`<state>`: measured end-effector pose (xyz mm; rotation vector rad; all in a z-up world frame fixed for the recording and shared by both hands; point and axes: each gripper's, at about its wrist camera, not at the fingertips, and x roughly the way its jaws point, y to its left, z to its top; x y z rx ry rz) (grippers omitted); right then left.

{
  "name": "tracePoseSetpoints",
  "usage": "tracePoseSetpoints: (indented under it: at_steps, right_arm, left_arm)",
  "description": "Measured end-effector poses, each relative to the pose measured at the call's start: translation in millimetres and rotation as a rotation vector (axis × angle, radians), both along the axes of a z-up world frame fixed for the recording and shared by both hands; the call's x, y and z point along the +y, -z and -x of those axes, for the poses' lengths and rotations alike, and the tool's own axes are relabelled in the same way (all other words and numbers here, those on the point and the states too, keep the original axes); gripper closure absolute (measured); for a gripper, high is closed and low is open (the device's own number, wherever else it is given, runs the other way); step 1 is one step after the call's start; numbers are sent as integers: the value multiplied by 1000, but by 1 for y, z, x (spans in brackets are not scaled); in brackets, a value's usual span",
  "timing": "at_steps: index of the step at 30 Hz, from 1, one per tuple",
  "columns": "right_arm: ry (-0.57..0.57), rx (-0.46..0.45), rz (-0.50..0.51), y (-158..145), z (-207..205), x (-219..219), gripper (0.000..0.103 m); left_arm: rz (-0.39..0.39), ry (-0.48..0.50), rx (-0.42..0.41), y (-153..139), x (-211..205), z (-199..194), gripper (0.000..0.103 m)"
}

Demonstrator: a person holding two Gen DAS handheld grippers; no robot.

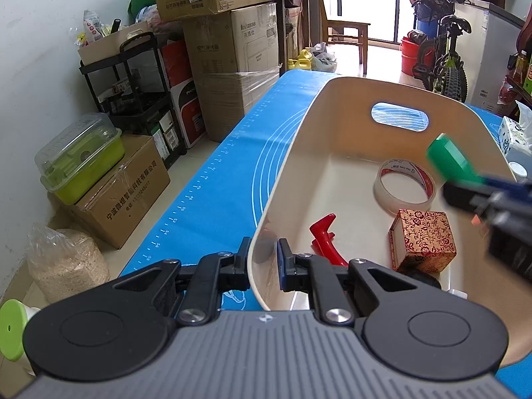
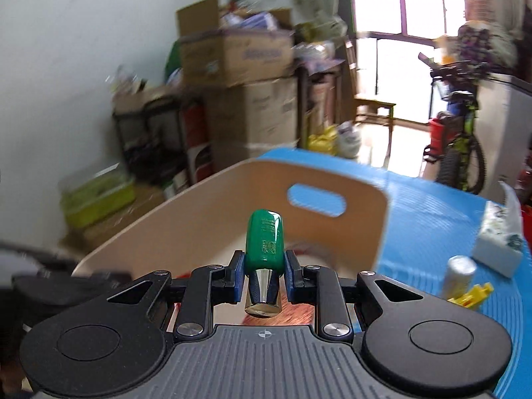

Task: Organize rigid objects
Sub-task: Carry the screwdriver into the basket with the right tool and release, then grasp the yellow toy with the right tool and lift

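Observation:
A cream plastic bin [image 1: 299,166] with a handle slot stands on the blue mat [image 1: 206,199]. In it lie a roll of tape [image 1: 404,184], a red plastic piece [image 1: 324,236] and a red-and-gold patterned box [image 1: 424,241]. My left gripper [image 1: 264,259] is shut on the bin's near left wall, one finger on each side. My right gripper [image 2: 264,274] is shut on a green bottle [image 2: 265,244] with a silver cap, held above the bin [image 2: 206,212]. It also shows in the left wrist view [image 1: 449,159] over the bin's right side.
Cardboard boxes [image 1: 232,60] and a black shelf cart [image 1: 133,86] stand left of the table. A tissue pack [image 2: 498,242], a silver-capped can [image 2: 460,277] and a yellow piece [image 2: 472,294] lie on the mat right of the bin. A bicycle [image 1: 442,56] stands beyond.

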<state>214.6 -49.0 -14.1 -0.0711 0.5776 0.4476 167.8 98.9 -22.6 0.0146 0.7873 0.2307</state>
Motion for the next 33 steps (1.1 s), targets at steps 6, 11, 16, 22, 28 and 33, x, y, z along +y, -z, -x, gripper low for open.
tracePoseSetpoints:
  at_steps: [6, 11, 16, 22, 28, 33]
  right_arm:
    - [-74, 94, 67, 12, -2, 19, 70]
    - [-85, 170, 76, 21, -5, 20, 69]
    - [-72, 186, 16, 15, -8, 7, 56]
    - [7, 119, -75, -13, -13, -24, 40]
    - [209, 58, -137, -35, -26, -80, 32]
    - [421, 104, -176, -15, -45, -132, 30]
  left_arm:
    - [0, 0, 0, 0, -1, 0, 86]
    - [-5, 1, 0, 0, -3, -1, 86]
    - [-2, 2, 0, -1, -3, -1, 86]
    - [1, 0, 2, -1, 0, -1, 86]
    - [3, 0, 2, -1, 0, -1, 86]
    - [3, 0, 2, -1, 1, -1, 86]
